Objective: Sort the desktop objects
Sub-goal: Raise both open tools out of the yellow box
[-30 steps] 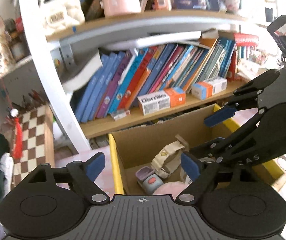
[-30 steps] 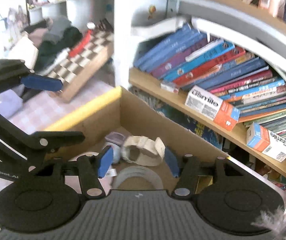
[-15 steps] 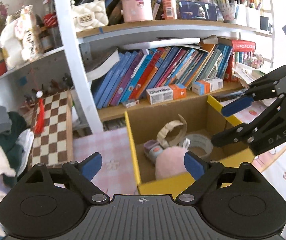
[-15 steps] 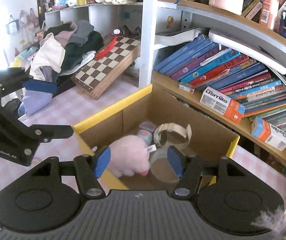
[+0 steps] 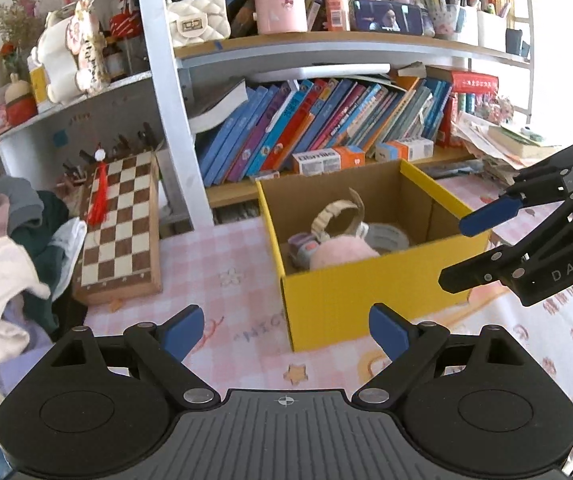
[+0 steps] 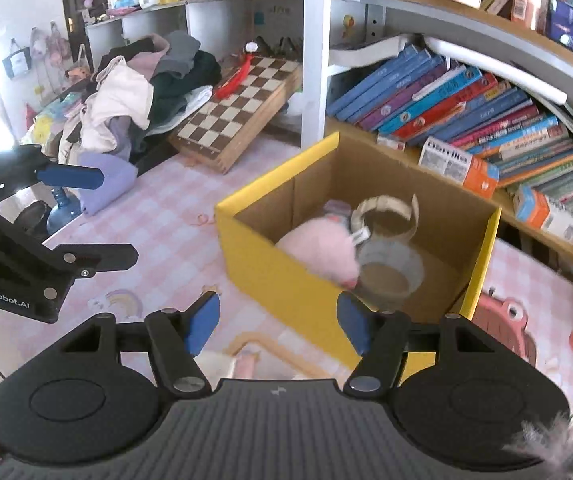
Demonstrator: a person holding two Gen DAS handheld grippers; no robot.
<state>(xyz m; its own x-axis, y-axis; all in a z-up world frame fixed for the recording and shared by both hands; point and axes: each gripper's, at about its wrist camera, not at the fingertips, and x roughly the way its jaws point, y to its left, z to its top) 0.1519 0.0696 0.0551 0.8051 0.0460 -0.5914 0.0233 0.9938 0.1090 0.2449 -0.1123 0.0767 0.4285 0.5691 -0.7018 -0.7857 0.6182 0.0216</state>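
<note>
One yellow-sided cardboard box (image 5: 370, 300) holds one pink plush ball (image 6: 318, 254), one tape roll (image 6: 390, 272), one beige strap (image 5: 336, 212). Left tongs (image 5: 286, 330) and right tongs (image 6: 278, 318) gape empty before it; one chessboard (image 5: 120, 224) leans left of it.

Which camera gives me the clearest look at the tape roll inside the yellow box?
The right wrist view. It looks down into the yellow box, so the tape roll shows its whole ring and hollow centre beside the pink plush. In the left wrist view only the roll's far arc shows behind the plush.
</note>
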